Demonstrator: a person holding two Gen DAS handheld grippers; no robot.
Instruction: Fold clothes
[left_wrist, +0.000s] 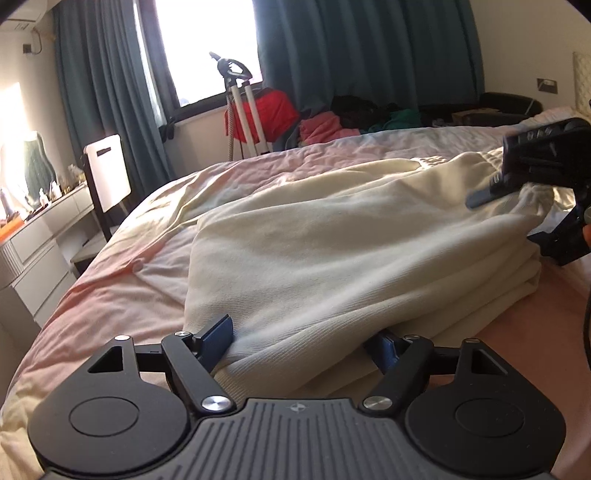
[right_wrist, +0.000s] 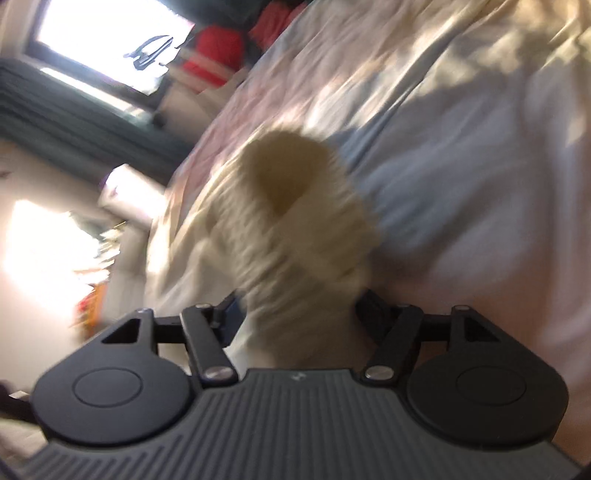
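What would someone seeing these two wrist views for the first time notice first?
A cream garment sprawls across the pink bed, filling the middle of the left wrist view, its near hem lying between the spread fingers of the left gripper. At the far right the right gripper hangs over the garment's other end. Behind, a bright window glares between teal curtains.

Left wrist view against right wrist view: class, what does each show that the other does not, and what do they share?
Only the left wrist view shows the other gripper, the right gripper, at the far end of the cream garment, plus the teal curtains and a white chair.

Only the right wrist view shows the garment's ribbed cuff up close, blurred, between that gripper's jaws.

Both show the cream garment, the bed, the window and red clothing.
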